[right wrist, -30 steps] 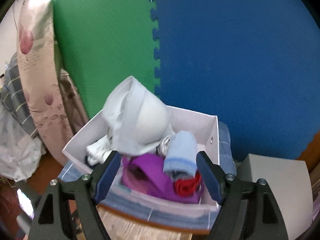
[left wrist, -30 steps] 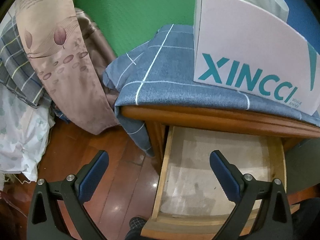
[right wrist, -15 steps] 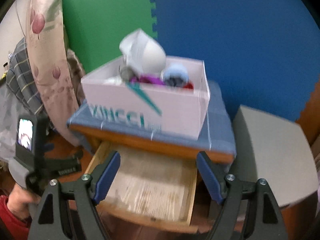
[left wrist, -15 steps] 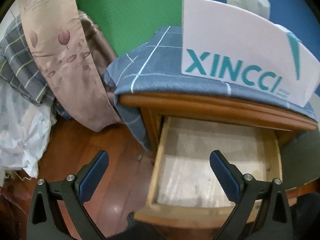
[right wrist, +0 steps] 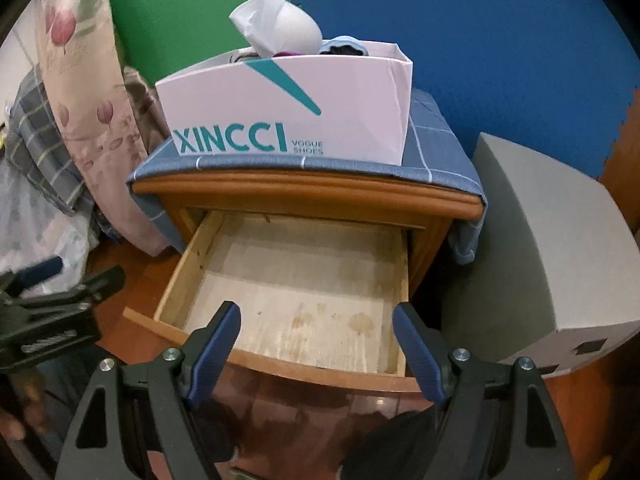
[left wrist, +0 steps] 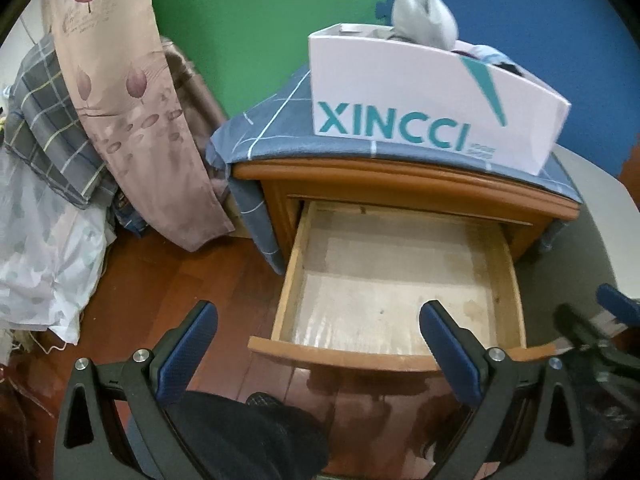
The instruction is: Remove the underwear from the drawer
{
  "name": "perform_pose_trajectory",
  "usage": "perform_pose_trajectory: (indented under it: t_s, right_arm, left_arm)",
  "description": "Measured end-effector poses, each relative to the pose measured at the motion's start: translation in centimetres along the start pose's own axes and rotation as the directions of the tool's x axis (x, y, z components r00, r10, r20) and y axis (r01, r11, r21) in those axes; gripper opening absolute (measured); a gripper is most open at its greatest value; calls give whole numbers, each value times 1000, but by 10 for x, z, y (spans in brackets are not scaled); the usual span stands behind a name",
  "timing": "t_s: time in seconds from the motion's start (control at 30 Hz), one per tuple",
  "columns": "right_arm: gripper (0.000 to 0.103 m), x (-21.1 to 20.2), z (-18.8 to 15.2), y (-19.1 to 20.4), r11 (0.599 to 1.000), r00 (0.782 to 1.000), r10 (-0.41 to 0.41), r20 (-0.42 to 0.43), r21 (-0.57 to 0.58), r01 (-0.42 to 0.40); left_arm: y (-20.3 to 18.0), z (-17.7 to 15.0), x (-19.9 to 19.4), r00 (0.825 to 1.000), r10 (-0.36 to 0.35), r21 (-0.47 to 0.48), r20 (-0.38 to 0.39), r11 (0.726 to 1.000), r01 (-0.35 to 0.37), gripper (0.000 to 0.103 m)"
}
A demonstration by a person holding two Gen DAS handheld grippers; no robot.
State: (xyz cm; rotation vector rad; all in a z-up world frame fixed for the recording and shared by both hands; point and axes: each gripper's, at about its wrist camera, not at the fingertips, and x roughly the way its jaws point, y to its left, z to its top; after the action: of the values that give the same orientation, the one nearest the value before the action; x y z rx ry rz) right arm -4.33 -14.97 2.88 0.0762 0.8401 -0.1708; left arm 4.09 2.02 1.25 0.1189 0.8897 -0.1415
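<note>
the drawer of the wooden nightstand stood pulled out, its pale bottom bare. the underwear lay heaped in the white shoe box on top of the nightstand, on the blue checked cloth, a white piece rising above the box rim.

the left gripper was held wide apart and gripped nothing. against the frame a second earlier its view had drawn back: the whole box and drawer front now showed, and the right gripper appeared at the right edge.

the right gripper was likewise spread wide and empty. a second earlier it had looked into the box from above; now it faced the open drawer, with the left gripper visible at the left edge.
</note>
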Motion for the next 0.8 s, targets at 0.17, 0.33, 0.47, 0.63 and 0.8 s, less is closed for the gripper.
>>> perform_pose_trajectory:
  t_s: [0.17, 0.33, 0.47, 0.63, 0.8]
  right_arm:
    - [81, -2, -5, 4, 999, 1000, -23, 4, -22, 23]
    - [81, -3, -7, 5, 999, 999, -32, -3, -20, 32]
    - [81, -1, -9, 6, 999, 1000, -25, -18, -24, 24]
    - [81, -1, -10, 7, 999, 1000, -26, -18, -27, 25]
    - [81, -1, -11, 6, 999, 999, -24, -21, -23, 24]
  left_arm:
    - [-6, -3, -10, 1000, -3, 13, 10, 1000, 3, 101]
    - [-8, -5, -11, 1000, 0, 17, 1, 1000, 0, 101]
    - [-9, -7, -10, 1000, -3, 10, -4, 1000, 3, 101]
    - [-9, -9, -8, 1000, -2, 14, -10, 1000, 2, 101]
    - [-7, -10, -7, 1000, -2, 5, -14, 1000, 2, 101]
